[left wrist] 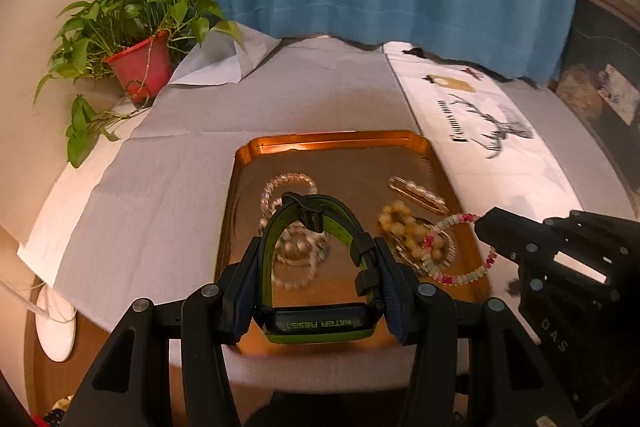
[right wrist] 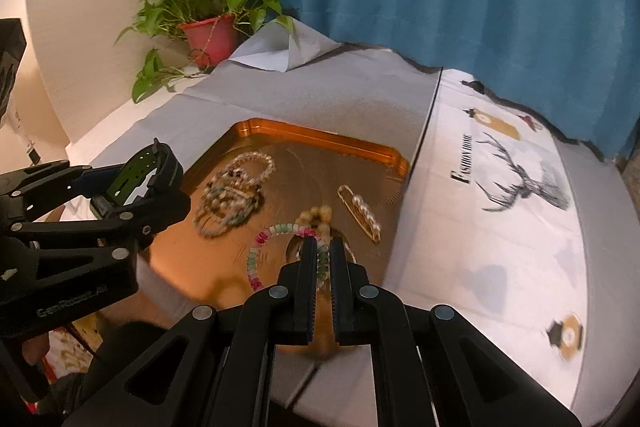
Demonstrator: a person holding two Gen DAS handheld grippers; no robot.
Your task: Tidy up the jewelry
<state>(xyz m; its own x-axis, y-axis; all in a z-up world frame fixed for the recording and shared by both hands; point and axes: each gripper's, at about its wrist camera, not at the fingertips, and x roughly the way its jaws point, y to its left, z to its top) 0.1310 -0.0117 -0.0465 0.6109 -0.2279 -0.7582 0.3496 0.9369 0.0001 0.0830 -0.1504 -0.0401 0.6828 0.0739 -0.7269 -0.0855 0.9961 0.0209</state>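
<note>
My left gripper (left wrist: pixel 318 247) is shut on a black and green watch (left wrist: pixel 320 325); its strap loops up between the fingers. From the right wrist view the left gripper (right wrist: pixel 160 183) and watch (right wrist: pixel 146 165) hover over the left edge of a copper tray (right wrist: pixel 320 139). My right gripper (right wrist: pixel 324 247) is shut on a pink and green bead bracelet (right wrist: pixel 276 230), which hangs above the tray (left wrist: pixel 336 141). The left wrist view shows the right gripper (left wrist: pixel 486 223) with the bracelet (left wrist: pixel 460 277) at the tray's right side.
In the tray lie clear bead bracelets (left wrist: pixel 288 187) (right wrist: pixel 236 195), a cream bead bracelet (left wrist: pixel 400 219) and a gold pearl clip (left wrist: pixel 418 195) (right wrist: pixel 360 213). A potted plant (left wrist: pixel 140 63) stands at the back left. A deer-print cloth (right wrist: pixel 520 187) lies to the right, before a blue curtain.
</note>
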